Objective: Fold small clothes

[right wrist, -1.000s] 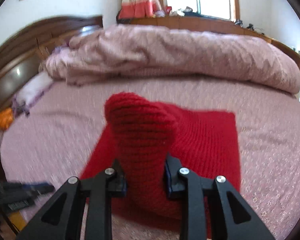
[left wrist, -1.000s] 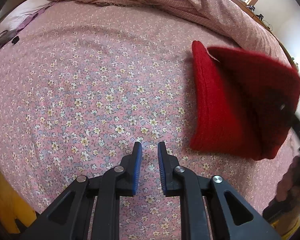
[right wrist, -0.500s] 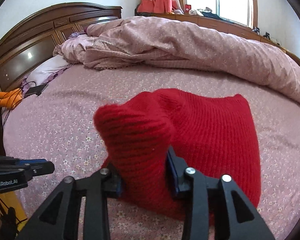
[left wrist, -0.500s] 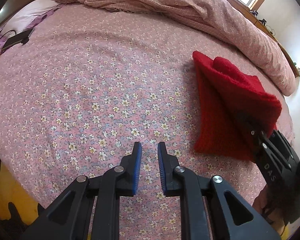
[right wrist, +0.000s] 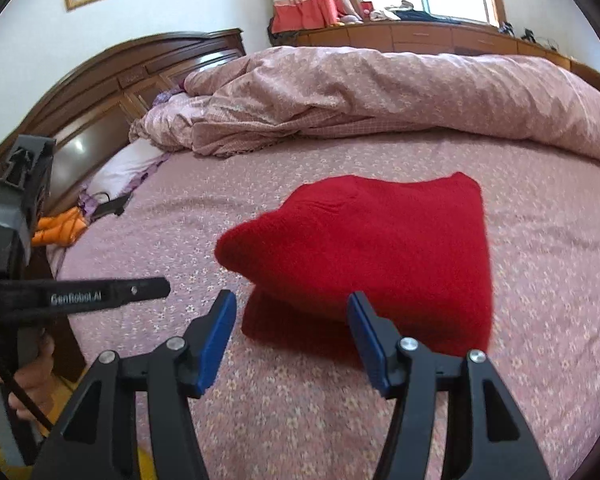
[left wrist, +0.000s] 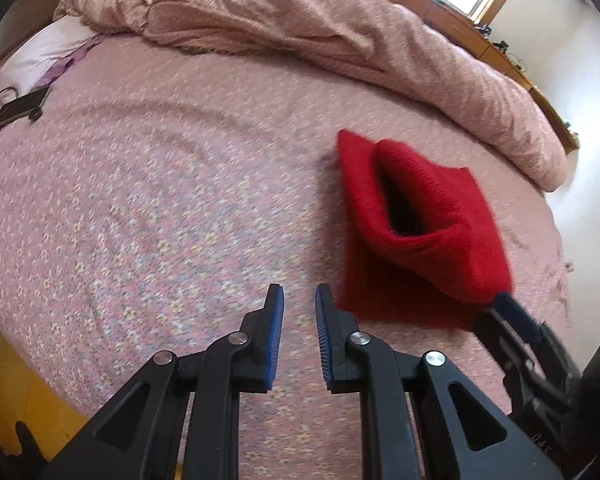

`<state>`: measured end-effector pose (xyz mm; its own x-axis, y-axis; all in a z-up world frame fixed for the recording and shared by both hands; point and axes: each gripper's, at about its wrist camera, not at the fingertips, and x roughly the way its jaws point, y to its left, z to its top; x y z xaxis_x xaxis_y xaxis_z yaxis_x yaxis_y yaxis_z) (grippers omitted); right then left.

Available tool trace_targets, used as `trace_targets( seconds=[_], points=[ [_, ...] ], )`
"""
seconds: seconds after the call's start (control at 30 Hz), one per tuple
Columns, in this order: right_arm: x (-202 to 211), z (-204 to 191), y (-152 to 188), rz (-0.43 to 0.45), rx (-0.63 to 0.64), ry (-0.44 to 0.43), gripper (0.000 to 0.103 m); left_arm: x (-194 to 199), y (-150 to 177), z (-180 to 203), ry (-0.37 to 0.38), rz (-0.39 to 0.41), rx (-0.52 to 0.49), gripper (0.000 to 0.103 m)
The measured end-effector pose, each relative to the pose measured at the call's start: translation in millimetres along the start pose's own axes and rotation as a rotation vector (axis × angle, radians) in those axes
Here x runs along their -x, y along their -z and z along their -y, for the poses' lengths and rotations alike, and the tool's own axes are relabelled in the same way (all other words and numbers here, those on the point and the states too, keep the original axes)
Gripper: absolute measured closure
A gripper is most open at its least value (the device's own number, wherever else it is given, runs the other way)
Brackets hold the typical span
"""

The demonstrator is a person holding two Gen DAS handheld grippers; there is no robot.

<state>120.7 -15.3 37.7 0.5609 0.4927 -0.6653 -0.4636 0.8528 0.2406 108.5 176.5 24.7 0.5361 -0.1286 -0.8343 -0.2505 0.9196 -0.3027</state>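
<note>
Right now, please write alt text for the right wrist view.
A red knitted garment, folded over, lies on a pink floral bed sheet. The right gripper is just before it, fingers opening, nothing between them. A rumpled pink quilt lies behind.

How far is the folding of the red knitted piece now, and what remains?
Done: the red knit lies doubled over on the flowered bedsheet, one layer over the other. In hand: nothing; the right claw is opening, its pads off the cloth, and the left claw stands beside it, nearly closed and empty. Left: the top layer bulges open along one edge, so it probably needs flattening or another fold.
</note>
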Motion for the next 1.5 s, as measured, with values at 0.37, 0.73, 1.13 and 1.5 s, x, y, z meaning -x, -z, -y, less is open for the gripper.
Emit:
trace_targets(
  seconds=[0.37,0.73,1.13,1.5],
  points=[
    [32,69,20,0.033,-0.192,0.053,0.042,6,-31,57,0.138,0.021,-0.059,0.094],
    [22,140,36,0.009,-0.475,-0.016,0.042,-35,-41,93,0.112,-0.007,-0.125,0.094],
    [-20,166,14,-0.022,-0.498,-0.05,0.042,-58,-28,87,0.106,-0.017,-0.116,0.089],
    [-37,162,9,-0.024,-0.509,-0.105,0.037,-46,-16,89,0.065,0.089,-0.202,0.097]
  ],
)
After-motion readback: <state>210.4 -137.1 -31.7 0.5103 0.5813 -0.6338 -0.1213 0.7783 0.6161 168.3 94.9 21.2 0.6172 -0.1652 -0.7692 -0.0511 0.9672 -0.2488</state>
